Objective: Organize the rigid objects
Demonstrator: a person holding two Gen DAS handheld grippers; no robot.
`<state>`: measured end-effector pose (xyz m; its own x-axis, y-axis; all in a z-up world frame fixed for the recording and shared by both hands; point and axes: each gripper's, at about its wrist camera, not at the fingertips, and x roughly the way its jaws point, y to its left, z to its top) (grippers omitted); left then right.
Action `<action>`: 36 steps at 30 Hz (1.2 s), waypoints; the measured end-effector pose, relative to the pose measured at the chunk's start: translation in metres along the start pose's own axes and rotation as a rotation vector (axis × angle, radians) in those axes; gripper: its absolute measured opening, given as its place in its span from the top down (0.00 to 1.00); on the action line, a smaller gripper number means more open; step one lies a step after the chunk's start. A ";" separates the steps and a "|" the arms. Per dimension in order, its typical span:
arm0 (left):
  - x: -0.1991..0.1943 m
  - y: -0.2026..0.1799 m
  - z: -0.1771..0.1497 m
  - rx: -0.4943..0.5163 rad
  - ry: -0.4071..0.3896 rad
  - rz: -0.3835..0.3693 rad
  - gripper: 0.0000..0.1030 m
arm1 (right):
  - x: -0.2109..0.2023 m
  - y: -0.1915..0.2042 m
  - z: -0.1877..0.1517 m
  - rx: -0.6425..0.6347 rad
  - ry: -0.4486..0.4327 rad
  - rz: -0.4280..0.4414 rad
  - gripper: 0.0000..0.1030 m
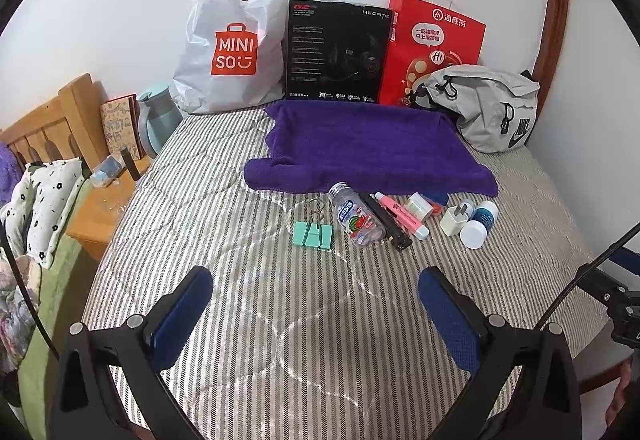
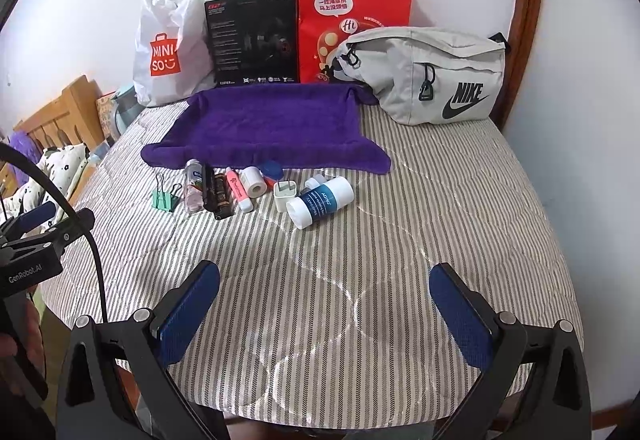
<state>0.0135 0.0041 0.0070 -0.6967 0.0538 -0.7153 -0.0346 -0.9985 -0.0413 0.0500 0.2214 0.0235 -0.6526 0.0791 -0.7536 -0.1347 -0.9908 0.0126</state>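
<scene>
Left wrist view: left gripper (image 1: pixel 316 288) and right gripper (image 2: pixel 325 286) gape wide, empty. Beyond, clear round plastic candy bottle (image 1: pixel 357 216) lies beside mint metal binder clip (image 1: pixel 313 234), before purple towel (image 1: pixel 360 142); round bottles may roll on soft bedding.

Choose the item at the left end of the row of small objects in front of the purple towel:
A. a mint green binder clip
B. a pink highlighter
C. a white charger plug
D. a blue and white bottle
A: the mint green binder clip lies leftmost, apart from the candy bottle beside it.
</scene>
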 end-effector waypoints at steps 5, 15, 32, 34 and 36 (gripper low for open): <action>0.001 0.001 0.001 0.002 0.001 -0.002 0.00 | 0.000 0.000 0.000 0.000 0.000 0.003 0.00; 0.001 0.001 0.002 0.002 0.001 -0.003 0.00 | 0.000 -0.001 -0.002 0.002 0.002 0.003 0.00; -0.001 0.001 0.004 0.014 0.001 0.002 0.00 | 0.003 0.000 -0.003 -0.006 0.013 0.004 0.00; -0.002 0.001 0.003 0.015 0.001 0.002 0.00 | 0.003 0.000 -0.003 -0.006 0.012 0.003 0.00; -0.002 0.000 0.003 0.015 0.000 0.002 0.00 | 0.002 0.000 -0.003 -0.007 0.011 0.003 0.00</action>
<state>0.0125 0.0044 0.0105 -0.6967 0.0520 -0.7155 -0.0440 -0.9986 -0.0297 0.0506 0.2208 0.0201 -0.6444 0.0747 -0.7610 -0.1271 -0.9918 0.0102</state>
